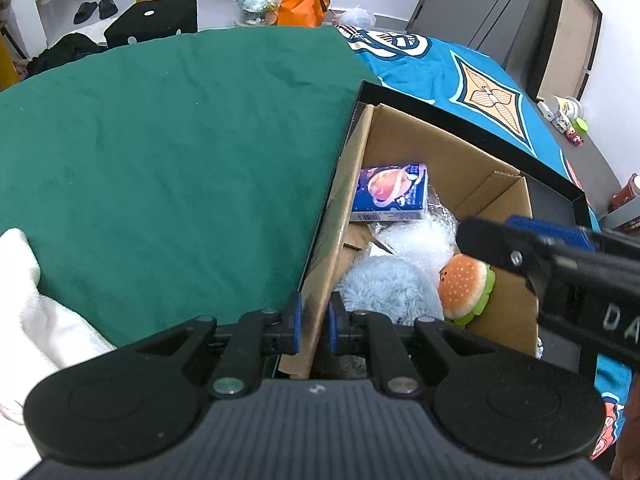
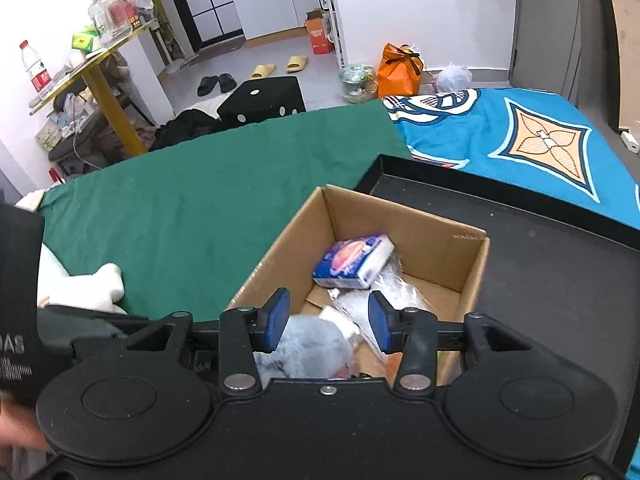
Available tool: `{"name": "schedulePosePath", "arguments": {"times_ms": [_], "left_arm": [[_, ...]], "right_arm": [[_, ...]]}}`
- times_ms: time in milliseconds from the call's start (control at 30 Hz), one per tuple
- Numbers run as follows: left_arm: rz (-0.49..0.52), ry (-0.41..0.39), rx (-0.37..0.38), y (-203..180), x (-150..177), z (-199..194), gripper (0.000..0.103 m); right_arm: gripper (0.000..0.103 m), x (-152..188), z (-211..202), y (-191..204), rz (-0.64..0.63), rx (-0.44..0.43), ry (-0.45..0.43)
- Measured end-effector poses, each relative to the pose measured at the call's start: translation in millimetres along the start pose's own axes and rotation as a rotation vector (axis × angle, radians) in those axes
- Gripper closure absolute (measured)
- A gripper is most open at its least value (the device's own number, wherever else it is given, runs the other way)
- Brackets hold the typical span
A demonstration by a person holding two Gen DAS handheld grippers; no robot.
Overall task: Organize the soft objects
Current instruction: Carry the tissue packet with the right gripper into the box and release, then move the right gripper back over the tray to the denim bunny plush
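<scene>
Cardboard box [image 2: 404, 240]: tissue pack [image 2: 354, 261], fluffy blue plush [image 1: 384, 286], burger plush [image 1: 466, 286]. Left gripper [image 1: 314, 326] jaws pinching box wall at 6 o'clock. Right gripper [image 2: 328, 322] jaws spread above box.

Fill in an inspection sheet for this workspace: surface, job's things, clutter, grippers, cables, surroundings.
Surface: green cloth beside a blue patterned cloth; black tray holding a cardboard box.
Job's things: fluffy grey plush, burger plush, tissue pack and plastic wrap in the box; white soft item on the green cloth.
Clutter: nothing seen.
Grippers: left gripper straddles the box's left wall, narrow gap; right gripper open over the box.
Cables: nothing seen.
Surroundings: slippers, orange bag, shelf.
</scene>
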State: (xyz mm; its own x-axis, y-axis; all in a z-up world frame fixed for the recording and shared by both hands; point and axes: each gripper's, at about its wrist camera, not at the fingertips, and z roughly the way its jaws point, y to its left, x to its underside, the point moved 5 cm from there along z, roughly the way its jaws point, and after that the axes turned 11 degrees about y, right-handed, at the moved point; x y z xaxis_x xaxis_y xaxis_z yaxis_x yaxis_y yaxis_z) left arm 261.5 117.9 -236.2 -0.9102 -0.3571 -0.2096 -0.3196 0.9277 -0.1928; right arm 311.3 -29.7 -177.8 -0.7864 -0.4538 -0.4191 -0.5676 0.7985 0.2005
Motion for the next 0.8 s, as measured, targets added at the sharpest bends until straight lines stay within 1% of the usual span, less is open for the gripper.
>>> {"name": "schedulePosePath", "arguments": {"times_ms": [67,133,233,333,400,500,600,633,700,800], "left_arm": [[0.003,0.0,-0.006,-0.3,-0.3,-0.1,0.09],[0.011,0.0,-0.019,-1.5,-0.3,0.1,0.089],[0.019,0.001,-0.028,-3.3,-0.3,-0.9,0.088],[0.029,0.0,-0.048,-5.4,-0.3,-2.8,0.086],[0.039,-0.005,-0.068,-7.0,-0.2,-5.2,0.083],[0.045,-0.023,-0.092,-8.7,0.2,-9.4,0.072],[0.046,-0.031,-0.113,-9.5,0.6,-13.3,0.063],[0.049,-0.032,-0.12,-10.3,0.8,-14.3,0.062],[0.058,-0.033,-0.135,-12.3,1.8,-16.1,0.055],[0.069,-0.039,-0.155,-15.0,3.7,-18.7,0.05]], "right_arm": [[0.058,3.5,-4.1,-2.9,0.002,0.009,-0.001],[0.05,5.8,-6.9,-6.8,0.008,0.019,-0.003],[0.041,11.1,-13.5,-14.3,0.018,0.032,-0.011],[0.038,16.3,-18.9,-23.4,0.036,0.039,-0.007],[0.037,19.3,-22.3,-29.7,0.051,0.036,-0.008],[0.034,24.0,-28.6,-40.0,0.076,0.036,-0.013],[0.031,29.3,-34.6,-51.9,0.094,0.047,-0.022],[0.029,31.0,-36.8,-56.9,0.104,0.048,-0.025],[0.025,34.6,-39.9,-65.7,0.121,0.056,-0.031],[0.023,41.0,-43.2,-78.2,0.135,0.071,-0.034]]}}
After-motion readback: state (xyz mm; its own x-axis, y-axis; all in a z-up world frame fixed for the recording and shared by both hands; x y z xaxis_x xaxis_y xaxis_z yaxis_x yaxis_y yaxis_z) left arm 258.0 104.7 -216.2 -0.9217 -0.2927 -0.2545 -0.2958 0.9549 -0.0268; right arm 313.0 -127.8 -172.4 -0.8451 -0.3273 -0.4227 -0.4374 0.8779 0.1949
